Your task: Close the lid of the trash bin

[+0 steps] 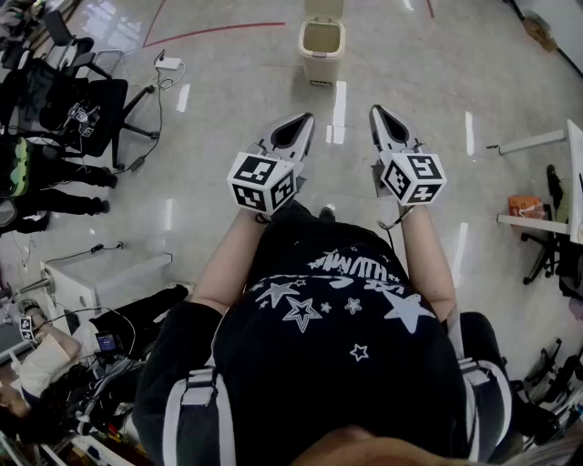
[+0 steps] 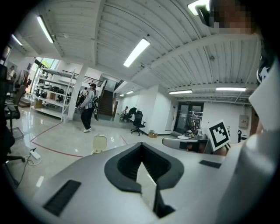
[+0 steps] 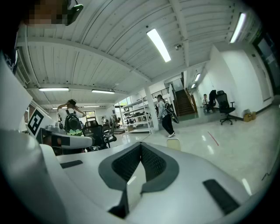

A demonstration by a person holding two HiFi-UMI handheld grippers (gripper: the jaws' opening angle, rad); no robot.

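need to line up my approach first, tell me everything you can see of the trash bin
The trash bin is a small cream bin that looks like plastic, rectangular with rounded corners. It stands upright on the glossy floor, ahead of the person. Its lid is open, raised upright at the far edge, so the tan inside shows; whether anything lies in it cannot be told. A small dark part at the front of its base may be a pedal. Nothing touches it.

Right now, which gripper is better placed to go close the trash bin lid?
Left, but only slightly. In the head view the trash bin stands ahead with its lid up, a little nearer the left gripper than the right gripper. Both are shut, empty and well short of it.
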